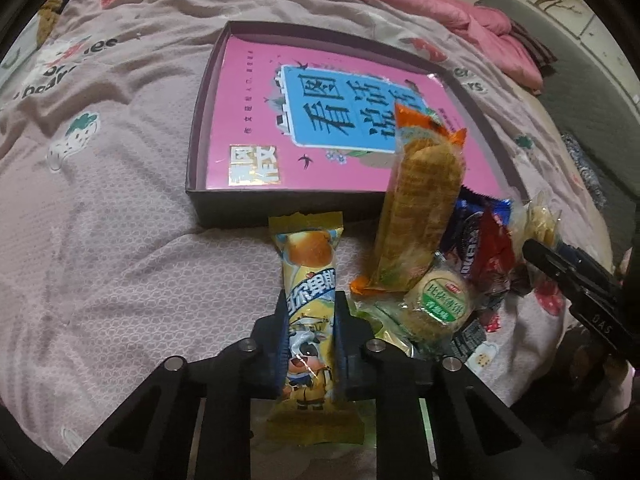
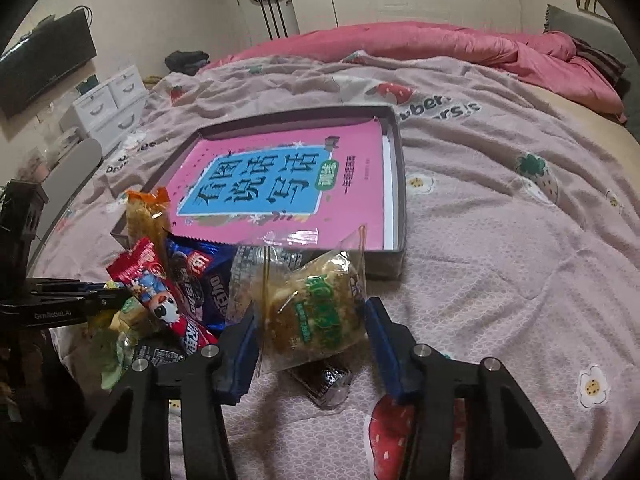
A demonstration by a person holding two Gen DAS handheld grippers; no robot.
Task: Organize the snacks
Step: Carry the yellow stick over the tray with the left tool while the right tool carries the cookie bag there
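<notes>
Tray: dark shallow cardboard box [image 1: 236,210] on the bed with the pink strawberry-print bedspread [image 1: 120,208]; a pink-covered book with a blue title panel [image 1: 320,112] lies flat inside. No snack in it yet.
Left gripper [image 1: 310,316]: fingers narrow, clamped on a yellow wrapped cake bar with a cartoon cow [image 1: 308,300], held near the box's front wall, not over it.
Right gripper [image 2: 312,320]: fingers fairly wide either side of a clear packet of crumbly biscuit with green lettering [image 2: 316,308]; packet sits between the pads, looks gripped, contact on the right pad unclear.
Pile: long orange-ended cracker sleeve [image 1: 420,216], blue Oreo packet [image 2: 204,280], red cartoon wrapper [image 2: 156,292], round green-label biscuit pack [image 1: 438,304], heaped just beside the box's near corner.
Stray: small dark foil piece [image 2: 324,380] on the bedspread beneath the right gripper.
Progress: judged early; two items lifted, none placed, the heap left to sort.
</notes>
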